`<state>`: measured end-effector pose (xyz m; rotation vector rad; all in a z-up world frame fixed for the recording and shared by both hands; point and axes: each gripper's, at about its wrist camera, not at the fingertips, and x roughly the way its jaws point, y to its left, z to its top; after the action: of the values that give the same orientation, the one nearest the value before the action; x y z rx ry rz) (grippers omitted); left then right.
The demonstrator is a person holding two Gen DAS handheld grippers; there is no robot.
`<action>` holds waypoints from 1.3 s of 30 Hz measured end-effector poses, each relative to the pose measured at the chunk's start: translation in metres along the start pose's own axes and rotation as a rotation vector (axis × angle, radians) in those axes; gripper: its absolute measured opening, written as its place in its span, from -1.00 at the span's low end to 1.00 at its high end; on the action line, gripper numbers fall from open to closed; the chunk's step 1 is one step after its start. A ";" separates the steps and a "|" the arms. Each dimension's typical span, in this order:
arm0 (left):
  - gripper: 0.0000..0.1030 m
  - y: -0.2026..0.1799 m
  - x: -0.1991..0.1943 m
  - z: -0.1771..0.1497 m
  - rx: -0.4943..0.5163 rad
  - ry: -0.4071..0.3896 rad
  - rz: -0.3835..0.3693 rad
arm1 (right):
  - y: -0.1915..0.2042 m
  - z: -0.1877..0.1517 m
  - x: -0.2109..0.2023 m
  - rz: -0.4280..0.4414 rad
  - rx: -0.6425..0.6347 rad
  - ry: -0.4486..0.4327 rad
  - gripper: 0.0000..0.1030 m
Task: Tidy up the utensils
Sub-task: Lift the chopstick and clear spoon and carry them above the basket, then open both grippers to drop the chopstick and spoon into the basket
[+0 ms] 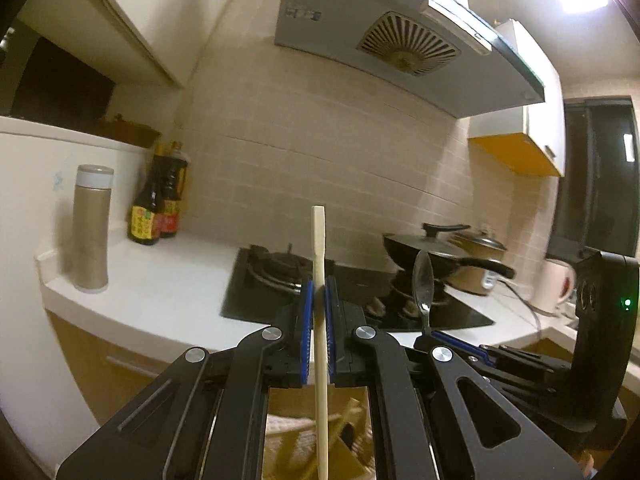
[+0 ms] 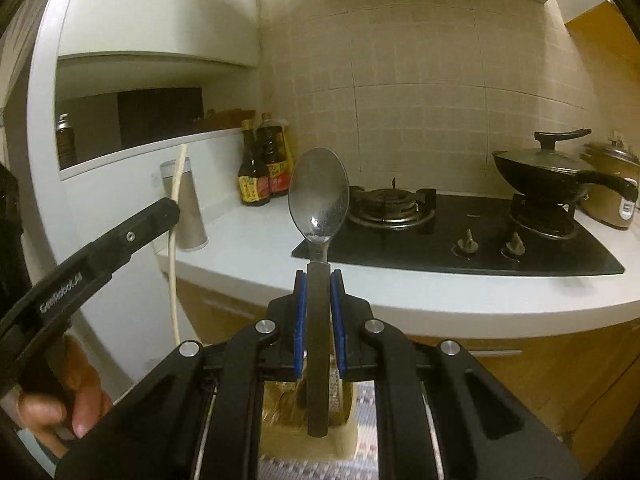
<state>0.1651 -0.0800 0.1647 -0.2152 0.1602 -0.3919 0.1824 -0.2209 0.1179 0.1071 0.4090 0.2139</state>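
Observation:
My left gripper (image 1: pixel 319 292) is shut on a pale wooden chopstick (image 1: pixel 319 240), held upright in front of the counter. The chopstick also shows in the right wrist view (image 2: pixel 176 184), clamped in the left gripper (image 2: pixel 170 204). My right gripper (image 2: pixel 319 276) is shut on the dark handle of a metal spoon (image 2: pixel 319 196), bowl pointing up. The spoon (image 1: pixel 423 280) and right gripper (image 1: pixel 430 334) show at the right of the left wrist view. Below the grippers sits a blurred brown box (image 2: pixel 280 436), partly hidden.
A white counter (image 2: pixel 248 248) carries a gold thermos (image 1: pixel 91 228), two sauce bottles (image 1: pixel 154 208) and a black gas hob (image 2: pixel 460 236). A lidded black pan (image 2: pixel 548 172) sits on the right burner, a rice cooker (image 2: pixel 612 188) beyond it. A range hood (image 1: pixel 400 40) hangs above.

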 end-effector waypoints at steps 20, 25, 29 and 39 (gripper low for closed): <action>-0.92 0.022 0.033 -0.048 0.042 -0.015 0.062 | -0.014 -0.051 0.045 0.072 0.017 -0.081 -0.81; -0.88 0.027 0.028 -0.053 0.027 0.011 0.027 | -0.014 -0.060 0.039 0.076 0.012 -0.060 -0.80; -0.48 0.029 0.017 -0.051 0.010 0.032 -0.001 | -0.016 -0.065 0.027 0.087 0.010 -0.027 -0.71; -0.20 0.028 -0.038 -0.034 -0.040 0.093 -0.096 | -0.014 -0.079 -0.026 0.088 0.000 0.036 -0.64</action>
<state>0.1340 -0.0452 0.1298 -0.2448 0.2497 -0.4947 0.1294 -0.2353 0.0538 0.1216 0.4407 0.3030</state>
